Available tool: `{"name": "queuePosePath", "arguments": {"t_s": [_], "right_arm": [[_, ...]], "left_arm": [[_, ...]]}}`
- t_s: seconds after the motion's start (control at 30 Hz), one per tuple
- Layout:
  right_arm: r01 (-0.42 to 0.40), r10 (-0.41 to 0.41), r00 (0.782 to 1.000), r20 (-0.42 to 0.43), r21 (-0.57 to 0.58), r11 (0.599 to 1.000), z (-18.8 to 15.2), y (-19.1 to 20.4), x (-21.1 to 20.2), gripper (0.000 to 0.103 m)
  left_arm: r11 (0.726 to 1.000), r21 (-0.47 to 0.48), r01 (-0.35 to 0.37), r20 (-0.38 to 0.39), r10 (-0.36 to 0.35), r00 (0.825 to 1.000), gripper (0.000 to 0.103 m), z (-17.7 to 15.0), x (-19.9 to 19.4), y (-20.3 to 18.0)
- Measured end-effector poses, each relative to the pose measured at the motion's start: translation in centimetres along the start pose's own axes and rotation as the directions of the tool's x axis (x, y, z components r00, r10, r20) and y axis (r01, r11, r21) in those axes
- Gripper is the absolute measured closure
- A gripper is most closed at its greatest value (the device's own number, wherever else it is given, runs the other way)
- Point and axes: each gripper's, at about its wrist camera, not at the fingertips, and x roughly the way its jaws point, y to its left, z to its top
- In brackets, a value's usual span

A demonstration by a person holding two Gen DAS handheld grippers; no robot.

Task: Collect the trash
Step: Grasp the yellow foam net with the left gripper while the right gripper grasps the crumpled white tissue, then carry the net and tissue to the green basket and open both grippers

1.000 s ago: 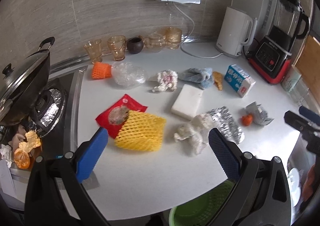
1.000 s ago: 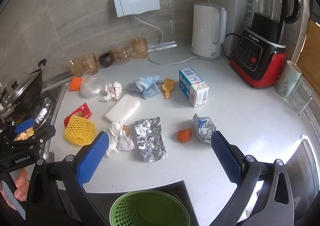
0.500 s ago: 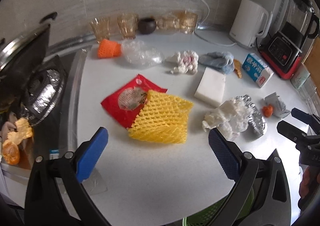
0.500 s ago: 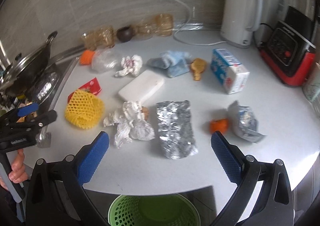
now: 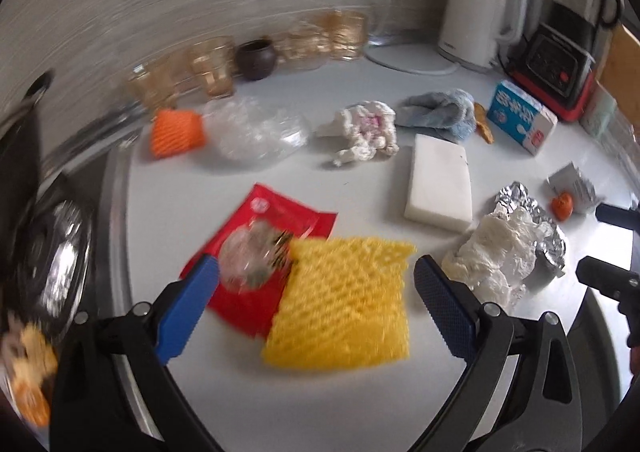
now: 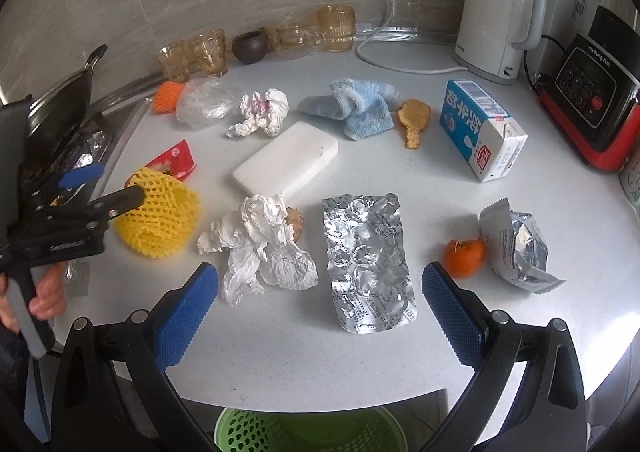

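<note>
Your left tongs (image 5: pixel 316 288) were wide apart with the yellow net (image 5: pixel 344 300) on the tabletop (image 5: pixel 320 388) right between them, nearer than your right tongs (image 6: pixel 320 296), also apart and holding nothing.

At three o'clock, the red blender base (image 6: pixel 591 92) reads "Joyoung"; the milk carton (image 6: pixel 480 132) carries a barcode and blurred Chinese characters.

Bright, even daylight, soft shadows. Left wrist view motion-smeared, worst around the yellow foam fruit net (image 5: pixel 344 300); right wrist view sharp, fisheye-bent edges, dark corners.
</note>
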Motion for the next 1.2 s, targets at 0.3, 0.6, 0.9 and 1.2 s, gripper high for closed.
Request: {"name": "queuePosePath", "arguments": {"t_s": [0.3,0.6,0.9,1.2], "right_arm": [[0.024,-0.024,1.000,0.000,0.040,0.999,0.2,0.1,0.5,0.002],[0.021,-0.021,1.000,-0.008,0.071,0.997,0.0,0.4,1.1,0.002],[-0.030,0.031,0.999,-0.037,0.019,0.999,1.4,2.5,3.4,0.024],[-0.069,0.069,0.994,-0.082,0.006,0.998,2.4,3.8,6.1,0.083]], "left_arm": [[0.993,0.090,0.077,-0.111,-0.067,0.992,0.055,0.5,3.7,-1.6],[0.995,0.003,0.096,-0.117,-0.095,0.988,0.096,-0.4,4.2,0.1],[0.991,-0.016,0.132,-0.044,-0.132,0.990,0.097,-1.0,1.7,1.0],[0.984,-0.042,0.174,-0.011,-0.174,0.985,0.097,-1.6,0.4,2.2]]}}
